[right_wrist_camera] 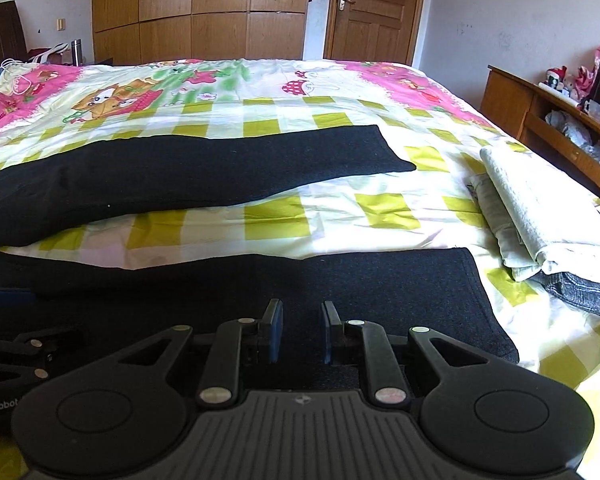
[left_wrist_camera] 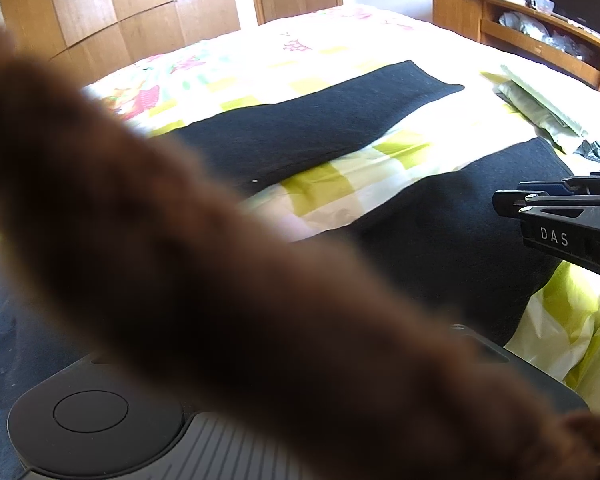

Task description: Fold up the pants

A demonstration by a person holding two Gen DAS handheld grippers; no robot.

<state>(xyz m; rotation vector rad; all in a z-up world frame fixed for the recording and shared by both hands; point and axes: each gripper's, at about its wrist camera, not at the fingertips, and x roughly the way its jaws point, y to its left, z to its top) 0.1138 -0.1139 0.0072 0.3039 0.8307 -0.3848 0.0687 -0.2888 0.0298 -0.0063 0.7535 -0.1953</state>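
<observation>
Right gripper: jaws apart with nothing between them, poised low over the near leg of the black pants, probably to pinch its edge. Left gripper: seen only in part at the right gripper's left; a blurred brown sleeve masks its own view, so its jaw state cannot be told. The pants lie flat on the bed, legs splayed toward the right edge, ready for leg-on-leg folding. Folded pale cloth lies near the right edge.
</observation>
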